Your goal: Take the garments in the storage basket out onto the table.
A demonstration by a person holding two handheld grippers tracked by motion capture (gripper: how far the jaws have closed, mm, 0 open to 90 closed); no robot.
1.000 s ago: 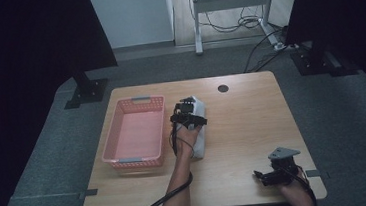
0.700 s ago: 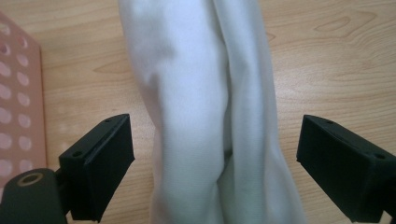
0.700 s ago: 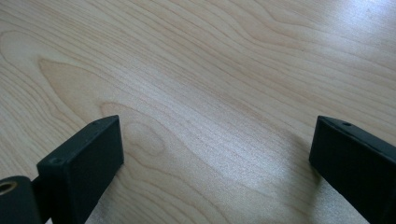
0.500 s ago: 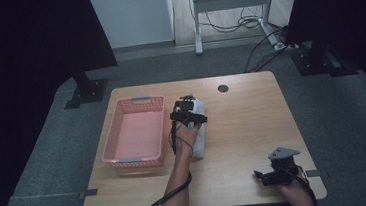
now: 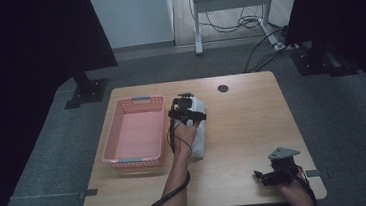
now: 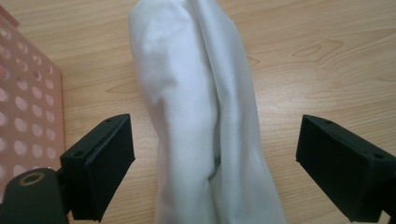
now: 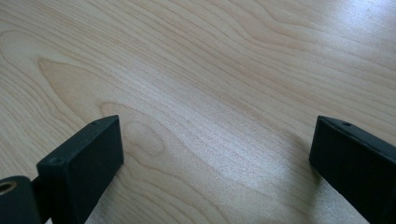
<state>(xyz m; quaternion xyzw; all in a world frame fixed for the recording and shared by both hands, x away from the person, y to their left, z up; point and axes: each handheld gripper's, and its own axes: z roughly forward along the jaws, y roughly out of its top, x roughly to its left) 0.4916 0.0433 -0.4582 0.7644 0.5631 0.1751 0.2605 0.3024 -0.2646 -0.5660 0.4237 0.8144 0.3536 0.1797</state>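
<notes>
Now the left gripper [image 6: 212, 163] hangs with jaws spread wide around the white cloth [image 6: 201, 107] lying on the table [image 5: 253, 122] just beside the pink basket [image 5: 134, 132], so it should lower and pinch the fold's middle, while the right gripper [image 7: 215, 158] rests open near the table's front edge.

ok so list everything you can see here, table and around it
white cloth: 1, white, bunched in a long roll on the table just right of the basket, between the open fingers of the left gripper
basket: 1, pink, perforated walls, left part of the table, nothing visible in it
table: 1, light wood, centre of the high view
round cap: 1, dark, set in the table near its far edge
desk frame: 1, pale metal, behind the table, cables under it
left gripper: 1, black, open, over the cloth's far end
right gripper: 1, black, open, near the table's near right corner, over bare wood
</notes>
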